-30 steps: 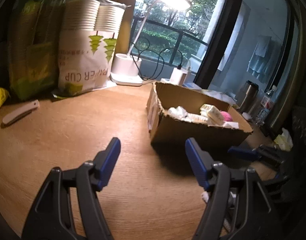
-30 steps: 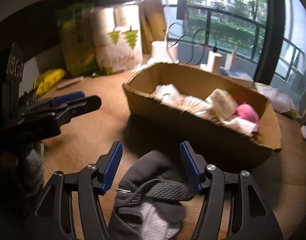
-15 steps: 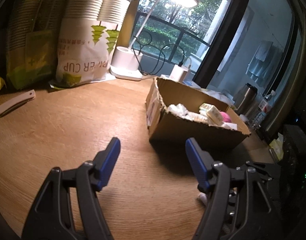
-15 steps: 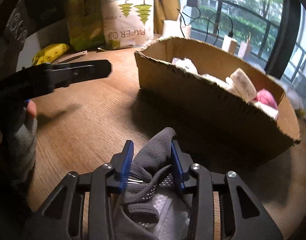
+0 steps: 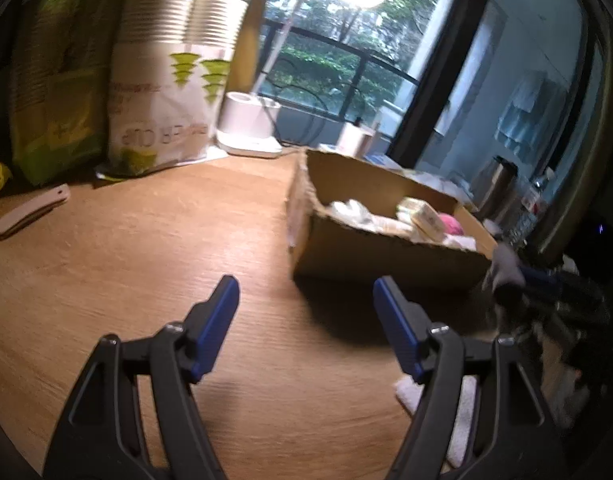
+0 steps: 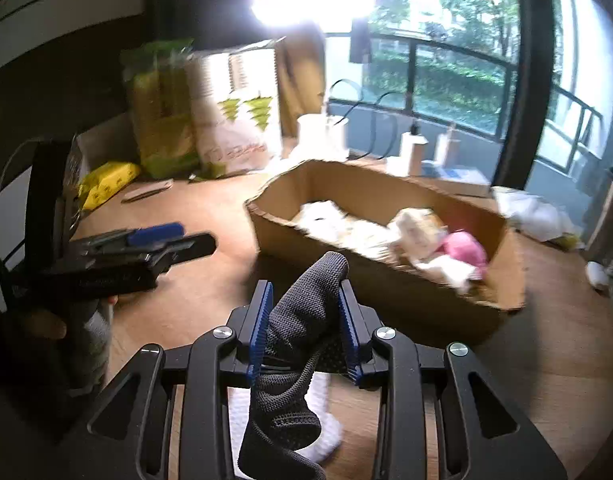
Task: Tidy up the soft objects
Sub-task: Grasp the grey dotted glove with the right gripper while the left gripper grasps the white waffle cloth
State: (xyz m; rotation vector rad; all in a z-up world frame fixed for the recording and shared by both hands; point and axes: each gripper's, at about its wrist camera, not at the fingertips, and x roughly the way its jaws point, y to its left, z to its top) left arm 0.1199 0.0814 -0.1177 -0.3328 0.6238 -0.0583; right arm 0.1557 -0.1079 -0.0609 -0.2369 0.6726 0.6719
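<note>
Since a second ago my right gripper (image 6: 304, 330) has gone from straddling the dark grey glove (image 6: 302, 320) with pads wide apart to pinching it and lifting it, so the glove now hangs between the blue pads at lower centre of the right wrist view.

Largest first: the wooden desk (image 5: 126, 264) fills the lower half of both views. On it, right of centre, sits the open cardboard box (image 6: 390, 280), already holding pale soft items and a pink ball (image 6: 464, 246). Beneath the glove lies a white cloth (image 6: 326, 436), still on the desk.

My left gripper (image 5: 306, 312) is wide open and holds nothing.

To do this well, I would carry the glove high enough that its dangling cuff clears the box's near wall, then let go over the box.
</note>
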